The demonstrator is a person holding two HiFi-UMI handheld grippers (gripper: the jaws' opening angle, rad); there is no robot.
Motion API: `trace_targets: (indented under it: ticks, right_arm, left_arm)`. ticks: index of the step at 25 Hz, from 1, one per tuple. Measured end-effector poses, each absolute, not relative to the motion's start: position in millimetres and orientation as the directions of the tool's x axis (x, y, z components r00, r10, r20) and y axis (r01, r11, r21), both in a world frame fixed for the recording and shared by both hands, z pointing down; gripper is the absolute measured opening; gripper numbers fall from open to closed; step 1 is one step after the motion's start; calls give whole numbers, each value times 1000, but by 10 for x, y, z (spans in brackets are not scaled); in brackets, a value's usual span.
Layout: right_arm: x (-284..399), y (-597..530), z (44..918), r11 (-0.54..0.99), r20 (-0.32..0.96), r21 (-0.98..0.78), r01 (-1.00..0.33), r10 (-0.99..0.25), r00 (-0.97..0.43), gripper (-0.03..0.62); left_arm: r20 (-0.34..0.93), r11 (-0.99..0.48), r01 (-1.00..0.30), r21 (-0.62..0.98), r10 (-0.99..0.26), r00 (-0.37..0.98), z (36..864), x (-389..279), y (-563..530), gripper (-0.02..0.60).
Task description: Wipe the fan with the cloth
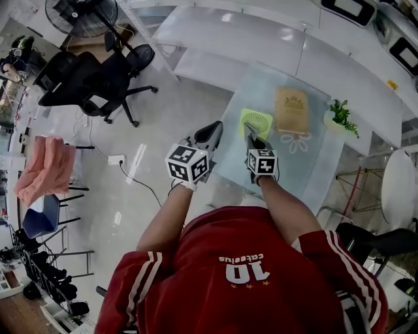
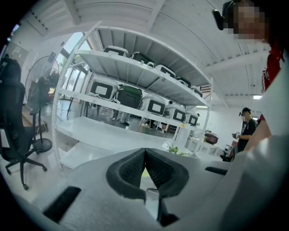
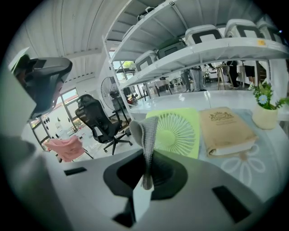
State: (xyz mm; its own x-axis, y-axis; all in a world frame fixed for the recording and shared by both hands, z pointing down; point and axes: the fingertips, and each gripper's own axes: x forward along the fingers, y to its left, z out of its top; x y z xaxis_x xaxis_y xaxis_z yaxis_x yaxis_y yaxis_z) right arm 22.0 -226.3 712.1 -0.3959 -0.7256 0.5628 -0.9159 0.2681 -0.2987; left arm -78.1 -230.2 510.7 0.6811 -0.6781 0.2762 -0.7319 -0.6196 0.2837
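A small light-green fan (image 1: 256, 122) lies flat on the glass table (image 1: 313, 169), next to a tan book (image 1: 291, 109). My right gripper (image 1: 251, 136) hovers at the table's near edge just in front of the fan. It is shut on a grey cloth (image 3: 145, 131), which sticks up out of the jaws. In the right gripper view the fan (image 3: 176, 133) lies just beyond the cloth. My left gripper (image 1: 212, 134) is held over the floor to the left of the table, its jaws shut with nothing between them (image 2: 144, 155).
A potted plant (image 1: 339, 117) stands right of the book (image 3: 226, 131). White shelving (image 1: 261, 45) runs behind the table. Black office chairs (image 1: 98, 78) and a floor fan (image 1: 81, 16) stand far left. A pink cloth (image 1: 46, 169) hangs on a chair.
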Motion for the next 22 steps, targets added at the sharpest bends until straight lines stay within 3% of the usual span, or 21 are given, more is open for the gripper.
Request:
trace_targets:
  ticks: [4, 22]
  right_arm:
    - [174, -2366, 7171, 268, 559, -326, -907, -719, -413, 12]
    - [-50, -2697, 7276, 216, 539, -399, -891, -731, -418, 12]
  left_arm:
    - [267, -592, -729, 344, -683, 680, 5217, -804, -2337, 2]
    - [330, -519, -792, 322, -723, 607, 5545, -1154, -2309, 0]
